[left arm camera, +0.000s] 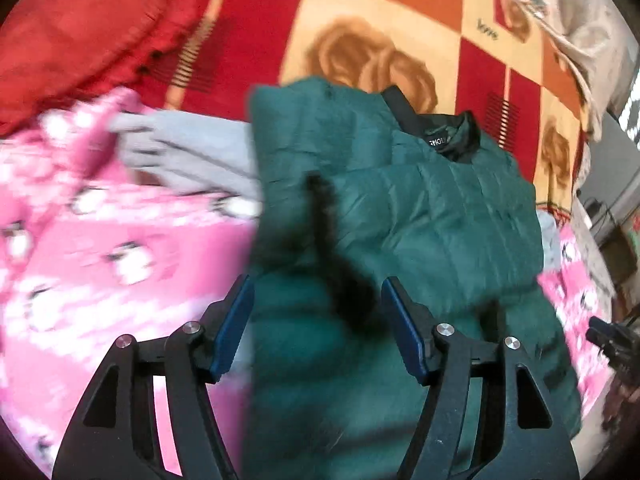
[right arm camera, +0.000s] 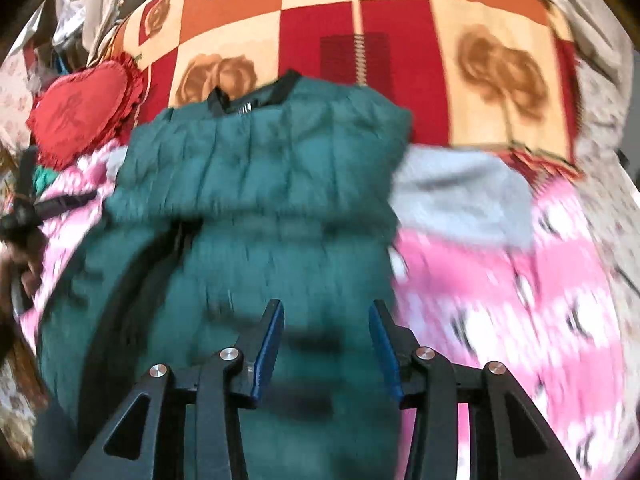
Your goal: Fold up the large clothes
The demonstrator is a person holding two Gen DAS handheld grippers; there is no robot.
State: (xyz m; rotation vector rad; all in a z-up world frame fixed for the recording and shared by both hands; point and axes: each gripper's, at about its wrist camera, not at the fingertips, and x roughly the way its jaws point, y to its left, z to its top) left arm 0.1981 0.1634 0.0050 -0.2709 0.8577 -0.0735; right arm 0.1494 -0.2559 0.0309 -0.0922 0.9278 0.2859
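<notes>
Checked blanket (right arm camera: 400,20), green jacket (right arm camera: 272,200) — pink fleece (right arm camera: 500,300) beneath

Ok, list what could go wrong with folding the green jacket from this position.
1. The green jacket lies on a grey garment and a pink blanket; a low grab may pinch those layers too.
2. Both the left gripper and the right gripper are open over puffy, slick-looking fabric, so a shallow bite might slip.
3. The black zipper edge runs loose across the front and could bunch inside the fold.
</notes>
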